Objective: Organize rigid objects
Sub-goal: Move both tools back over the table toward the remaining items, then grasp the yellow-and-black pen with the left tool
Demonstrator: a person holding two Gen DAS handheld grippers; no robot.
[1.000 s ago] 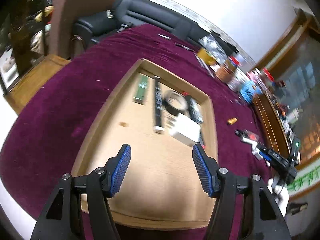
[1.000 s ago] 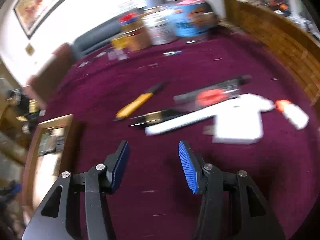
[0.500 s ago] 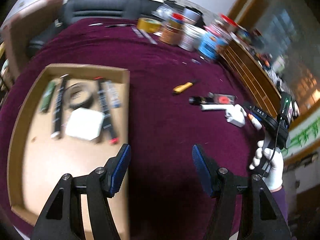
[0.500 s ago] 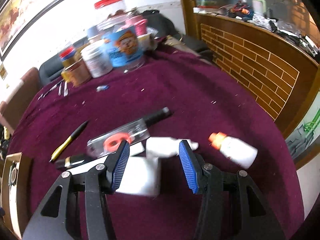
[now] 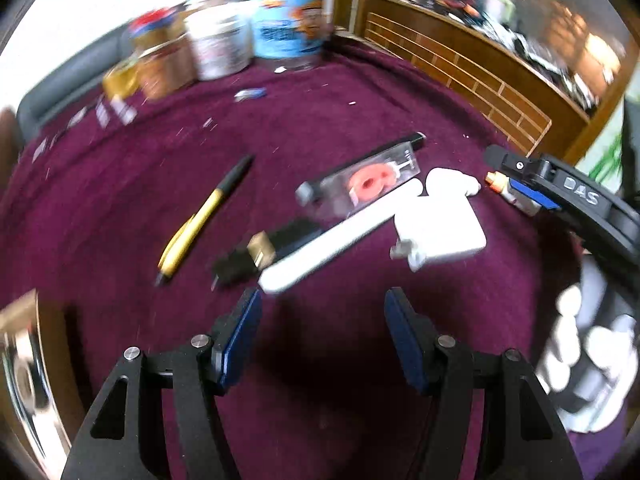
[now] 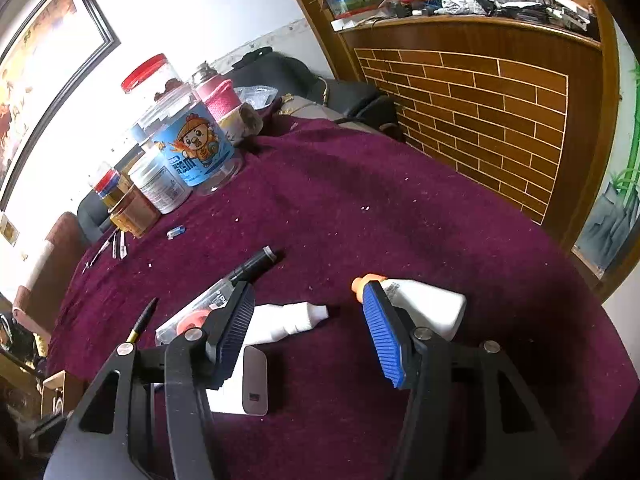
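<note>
Jaws stand apart and empty on both the left gripper [image 5: 322,340] and the right gripper [image 6: 308,334] above the maroon worktop [image 6: 400,208]. Loose items lie clustered ahead: white adapter [image 5: 440,228], white bar [image 5: 340,240], yellow pen [image 5: 196,224], and an orange-capped bottle [image 6: 424,306], probably glue. Straddle one squarely before closing.

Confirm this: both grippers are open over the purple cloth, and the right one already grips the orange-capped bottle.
Not quite. The right wrist view shows the right gripper open and empty; the orange-capped bottle lies on the purple cloth behind its finger. The left gripper is open too.
</note>
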